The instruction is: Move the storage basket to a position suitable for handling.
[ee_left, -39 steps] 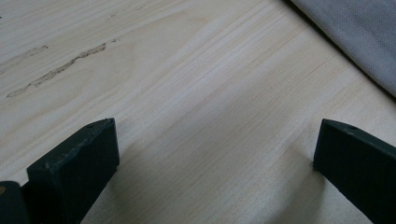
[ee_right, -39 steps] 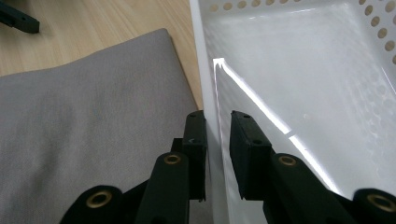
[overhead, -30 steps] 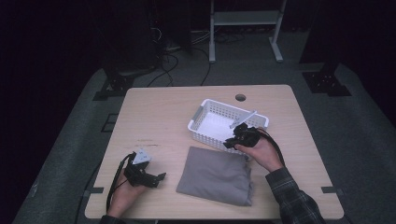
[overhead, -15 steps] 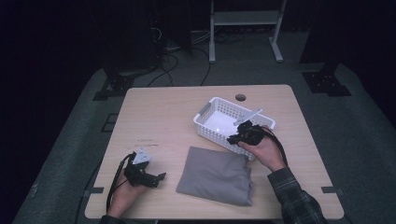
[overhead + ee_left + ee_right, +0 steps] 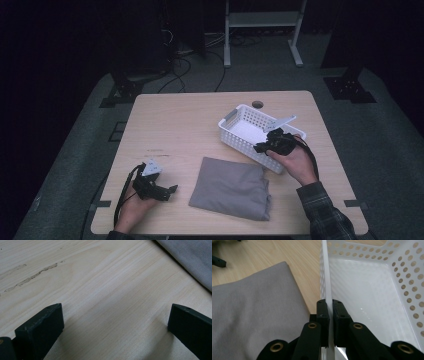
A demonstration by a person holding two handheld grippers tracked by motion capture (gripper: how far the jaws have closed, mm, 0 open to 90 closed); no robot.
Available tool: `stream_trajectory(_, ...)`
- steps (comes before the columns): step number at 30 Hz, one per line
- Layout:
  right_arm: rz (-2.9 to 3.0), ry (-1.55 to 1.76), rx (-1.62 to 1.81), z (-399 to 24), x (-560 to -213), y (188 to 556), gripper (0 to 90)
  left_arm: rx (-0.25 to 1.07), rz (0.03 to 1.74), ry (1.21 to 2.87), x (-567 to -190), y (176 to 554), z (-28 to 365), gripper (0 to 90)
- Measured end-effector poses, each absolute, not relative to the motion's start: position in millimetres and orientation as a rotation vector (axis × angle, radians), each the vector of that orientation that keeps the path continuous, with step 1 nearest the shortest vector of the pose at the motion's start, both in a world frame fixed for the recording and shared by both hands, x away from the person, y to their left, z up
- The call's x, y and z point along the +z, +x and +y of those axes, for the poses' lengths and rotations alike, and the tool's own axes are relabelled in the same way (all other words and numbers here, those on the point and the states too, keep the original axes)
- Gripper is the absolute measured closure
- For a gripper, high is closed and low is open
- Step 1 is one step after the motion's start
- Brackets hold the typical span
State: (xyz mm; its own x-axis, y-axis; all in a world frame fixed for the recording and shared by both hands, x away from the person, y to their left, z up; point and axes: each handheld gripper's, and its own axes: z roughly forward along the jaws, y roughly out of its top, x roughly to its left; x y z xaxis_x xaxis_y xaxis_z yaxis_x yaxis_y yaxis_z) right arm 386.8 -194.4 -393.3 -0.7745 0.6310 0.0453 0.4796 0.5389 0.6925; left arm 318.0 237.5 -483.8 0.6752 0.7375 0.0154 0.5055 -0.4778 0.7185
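A: Where does the work stand? Start close in

B: Nearest the person, the left gripper (image 5: 159,189) rests low on the desk (image 5: 185,125), its fingers (image 5: 40,325) spread wide with nothing between them. The cloth (image 5: 231,188) lies flat just beside it

A: And the right one?

B: The right gripper (image 5: 263,145) has its fingers (image 5: 323,315) pinched shut on the near rim of the basket (image 5: 240,116), one inside the wall and one outside. The basket sits right of centre, just behind the cloth's far edge, and looks empty

A: So which step is that?

B: I'd say positioning the basket, dragged by its rim. Next it likely needs letting go once the basket sits clear, then a grab at the cloth, presumably to put it in

A: Anything different from a second ago?

B: The basket has slid right and a little away, with the right hand going along; the left gripper and the cloth have stayed put
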Motion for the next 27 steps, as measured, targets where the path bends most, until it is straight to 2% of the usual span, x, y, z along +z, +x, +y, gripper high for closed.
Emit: stream_trajectory(27,2.461,1.138,1.022,-265,-400,350,84.6,0.422,0.949,2.186,-484,318,238,0.0)
